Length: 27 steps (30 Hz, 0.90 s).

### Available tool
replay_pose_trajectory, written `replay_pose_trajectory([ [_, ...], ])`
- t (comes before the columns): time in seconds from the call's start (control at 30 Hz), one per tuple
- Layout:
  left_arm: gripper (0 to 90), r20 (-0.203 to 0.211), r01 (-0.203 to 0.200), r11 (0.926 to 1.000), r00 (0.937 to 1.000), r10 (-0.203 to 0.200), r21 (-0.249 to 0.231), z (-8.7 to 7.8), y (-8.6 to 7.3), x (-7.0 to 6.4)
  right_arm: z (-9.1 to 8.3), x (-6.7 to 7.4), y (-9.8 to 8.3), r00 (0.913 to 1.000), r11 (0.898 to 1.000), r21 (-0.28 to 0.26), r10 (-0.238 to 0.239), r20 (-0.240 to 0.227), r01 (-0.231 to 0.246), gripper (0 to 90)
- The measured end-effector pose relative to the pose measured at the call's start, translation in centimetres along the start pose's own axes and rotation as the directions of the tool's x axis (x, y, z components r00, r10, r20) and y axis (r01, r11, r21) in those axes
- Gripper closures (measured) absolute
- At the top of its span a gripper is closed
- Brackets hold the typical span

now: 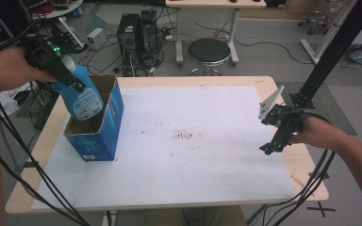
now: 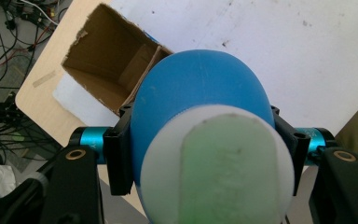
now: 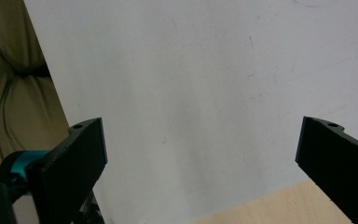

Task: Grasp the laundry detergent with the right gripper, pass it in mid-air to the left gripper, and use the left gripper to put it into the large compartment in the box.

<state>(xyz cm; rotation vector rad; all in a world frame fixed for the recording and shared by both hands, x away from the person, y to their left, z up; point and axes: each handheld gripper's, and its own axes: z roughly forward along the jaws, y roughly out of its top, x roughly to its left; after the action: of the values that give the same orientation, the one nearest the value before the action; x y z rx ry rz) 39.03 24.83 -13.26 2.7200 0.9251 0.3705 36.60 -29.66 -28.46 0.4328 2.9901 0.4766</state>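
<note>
place: lab or workshop | signs: computer towers (image 1: 136, 35) on floor at 11 o'clock | loose cables (image 1: 99, 56) | round stool (image 1: 209, 51) at 12 o'clock | black frame post (image 1: 330, 56) at 2 o'clock

White sheet (image 1: 207, 160) covers the wooden table (image 1: 306, 188); beyond its far edge, a black round stool (image 1: 209, 51) and two computer towers (image 1: 136, 35) on the floor.

Even, soft daylight throughout; the white surface (image 1: 207, 141) is bright with faint shadows; the blue bottle (image 2: 200, 154) close to the lens is blurred; the high view is slightly grainy.
</note>
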Motion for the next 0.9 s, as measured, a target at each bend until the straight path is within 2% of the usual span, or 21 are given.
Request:
replay_pose_trajectory([
  [0.13,37.8,0.008,-0.016,0.9998,0.9998,0.016,0.008,1.4,-0.5,0.1,0.0,0.0,-0.1,1.0000,1.000,-0.001,0.009,0.000,-0.009,1.0],
  [0.53,37.8,0.039,-0.015,0.9996,0.9991,0.014,0.023,6.5,-2.1,0.0,0.5,0.1,-0.4,0.9997,1.000,0.003,0.023,-0.010,-0.023,1.0],
  [0.67,37.8,0.043,-0.043,0.9982,0.9982,0.041,0.041,8.1,-2.5,-0.1,0.6,0.1,-0.3,0.9998,1.000,0.003,0.019,-0.011,-0.019,1.0],
  [0.9,37.8,0.060,-0.052,0.9964,0.9970,0.048,0.067,10.7,-3.1,-0.3,0.8,0.1,-0.1,0.9996,1.000,0.003,0.021,-0.018,-0.021,1.0],
])
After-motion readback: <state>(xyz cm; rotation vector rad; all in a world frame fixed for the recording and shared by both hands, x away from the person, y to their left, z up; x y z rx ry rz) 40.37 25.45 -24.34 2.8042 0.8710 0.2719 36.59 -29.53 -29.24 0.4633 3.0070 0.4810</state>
